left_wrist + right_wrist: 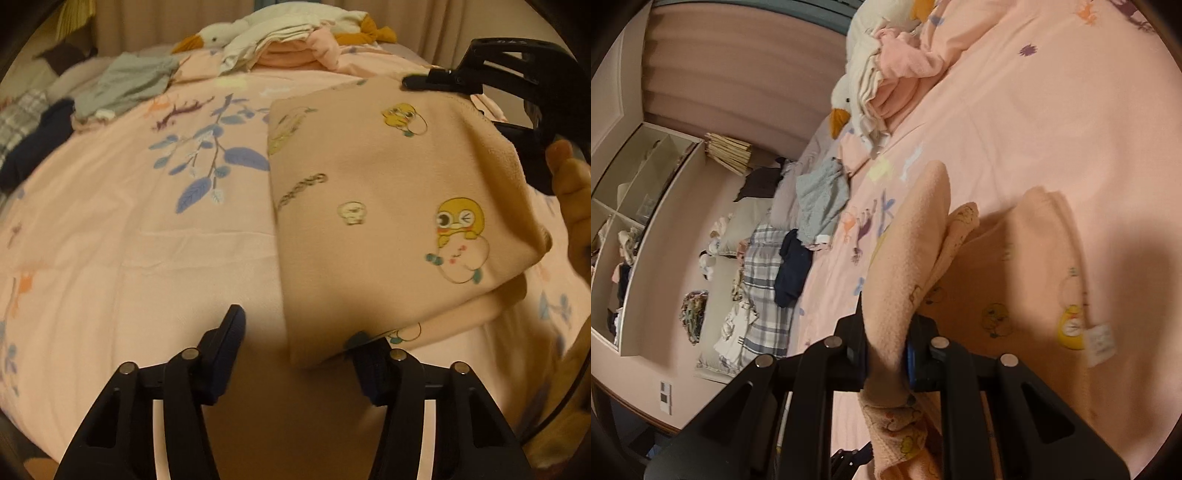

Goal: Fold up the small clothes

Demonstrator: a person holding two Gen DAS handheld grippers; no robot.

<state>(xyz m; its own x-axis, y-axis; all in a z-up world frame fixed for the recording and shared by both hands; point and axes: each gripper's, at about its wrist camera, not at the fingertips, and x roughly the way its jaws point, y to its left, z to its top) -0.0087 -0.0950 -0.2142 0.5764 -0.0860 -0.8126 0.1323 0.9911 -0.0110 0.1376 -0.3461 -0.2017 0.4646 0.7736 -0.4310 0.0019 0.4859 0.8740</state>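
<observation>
A peach garment printed with yellow chicks is partly lifted off the pink floral bedsheet on the right. My right gripper is shut on a bunched fold of this garment; in the left wrist view the right gripper pinches its far edge, with a person's hand behind it. My left gripper stands open at the garment's near corner. The cloth drapes over its right finger, and its left finger is bare above the sheet.
At the far end of the bed lie a plush goose and a stack of folded pink and white clothes. A grey garment, a navy one and plaid cloth sit along the left side. An open shelf unit stands against the wall.
</observation>
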